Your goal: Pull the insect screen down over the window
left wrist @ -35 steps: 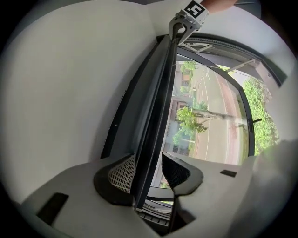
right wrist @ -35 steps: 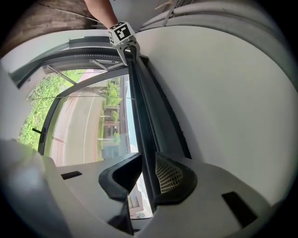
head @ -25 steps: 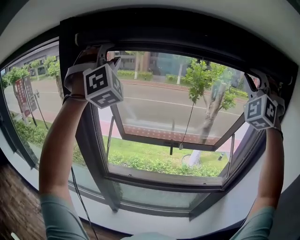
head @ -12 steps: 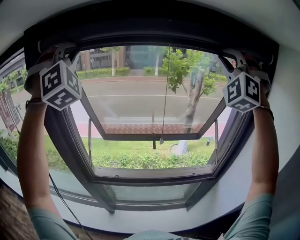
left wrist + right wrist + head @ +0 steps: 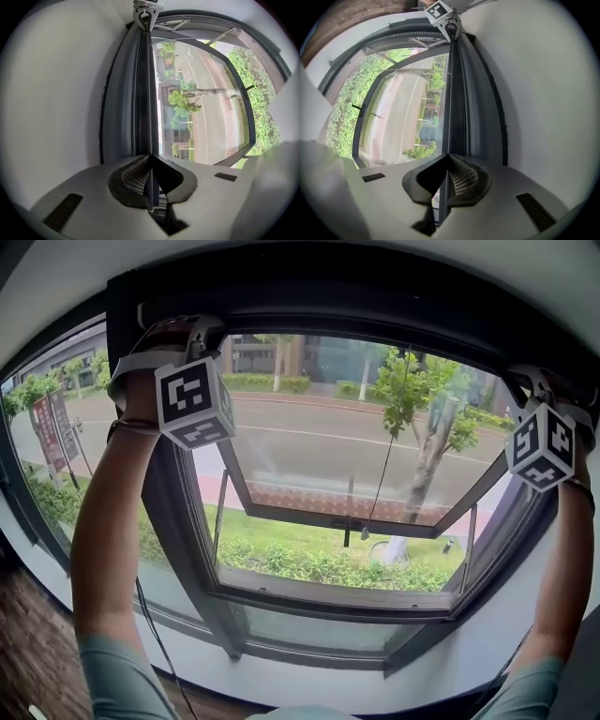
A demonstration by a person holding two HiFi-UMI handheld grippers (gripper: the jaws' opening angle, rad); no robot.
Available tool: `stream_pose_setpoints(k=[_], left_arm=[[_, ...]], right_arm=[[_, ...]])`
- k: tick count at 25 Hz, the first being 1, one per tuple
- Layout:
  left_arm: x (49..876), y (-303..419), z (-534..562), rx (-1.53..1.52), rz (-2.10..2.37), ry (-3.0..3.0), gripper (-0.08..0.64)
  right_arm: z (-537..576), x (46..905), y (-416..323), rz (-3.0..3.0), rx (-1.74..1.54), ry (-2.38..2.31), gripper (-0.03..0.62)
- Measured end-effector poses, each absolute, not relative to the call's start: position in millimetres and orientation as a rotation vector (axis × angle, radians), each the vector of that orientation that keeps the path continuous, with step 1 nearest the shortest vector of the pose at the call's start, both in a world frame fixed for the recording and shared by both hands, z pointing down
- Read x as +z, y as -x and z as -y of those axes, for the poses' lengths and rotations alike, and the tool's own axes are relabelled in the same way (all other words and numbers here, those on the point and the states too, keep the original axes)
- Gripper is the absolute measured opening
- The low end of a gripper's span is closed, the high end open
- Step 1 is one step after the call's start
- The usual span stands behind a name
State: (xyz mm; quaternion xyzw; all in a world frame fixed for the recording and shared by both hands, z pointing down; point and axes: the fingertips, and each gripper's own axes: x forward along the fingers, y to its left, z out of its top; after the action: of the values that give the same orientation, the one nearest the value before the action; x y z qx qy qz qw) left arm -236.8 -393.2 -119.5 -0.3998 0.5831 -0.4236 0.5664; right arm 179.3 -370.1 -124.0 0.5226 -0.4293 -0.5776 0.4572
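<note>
Dark rail (image 5: pixel 151 192) just gripped: left claw (image 5: pixel 150 158), right claw (image 5: pixel 448 158).

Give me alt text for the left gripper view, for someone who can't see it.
The left claw, jaws just closed, pinches the thin dark screen bar, which runs along the window frame to the right claw, also just closed on it. Beside it, glass shows a street and trees.

Both arms (image 5: pixel 103 531) raised overhead. Left gripper (image 5: pixel 192 338) and right gripper (image 5: pixel 532 385) up at the dark screen bar (image 5: pixel 356 320) along the window (image 5: pixel 187 549) top, jaws just been closing on it. Glass sash (image 5: pixel 347 517) tilted outward. Thin cord (image 5: pixel 380 484) hangs mid-pane. Street (image 5: pixel 309 446), trees (image 5: pixel 412 395) beyond.
</note>
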Motion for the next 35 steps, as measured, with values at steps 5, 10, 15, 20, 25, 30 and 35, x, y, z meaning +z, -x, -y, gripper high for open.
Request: stream_pose_setpoints(k=[5, 10, 15, 20, 25, 30, 35], left_arm=[[-122, 234, 395, -1.006, -1.380, 0.949, 0.032], [-104, 239, 394, -1.059, -1.372, 0.987, 0.029], [-67, 234, 389, -1.112, -1.317, 1.040, 0.028], [-28, 240, 384, -1.175, -1.282, 1.088, 0.026], [21, 241, 377, -1.235, -1.224, 1.155, 0.026], [58, 237, 375, -1.263, -1.190, 1.218, 0.026], [79, 239, 374, -1.311, -1.171, 1.229, 0.026]], right_arm=[[371, -128, -182, 1.085, -1.424, -1.316, 0.023], [374, -110, -178, 1.127, -1.352, -1.267, 0.020], [368, -73, -182, 1.167, -1.303, -1.207, 0.017], [363, -36, -180, 1.209, -1.269, -1.176, 0.017], [356, 11, -179, 1.242, -1.205, -1.120, 0.017], [352, 46, -182, 1.270, -1.150, -1.070, 0.017], [353, 68, -181, 1.291, -1.110, -1.039, 0.017]])
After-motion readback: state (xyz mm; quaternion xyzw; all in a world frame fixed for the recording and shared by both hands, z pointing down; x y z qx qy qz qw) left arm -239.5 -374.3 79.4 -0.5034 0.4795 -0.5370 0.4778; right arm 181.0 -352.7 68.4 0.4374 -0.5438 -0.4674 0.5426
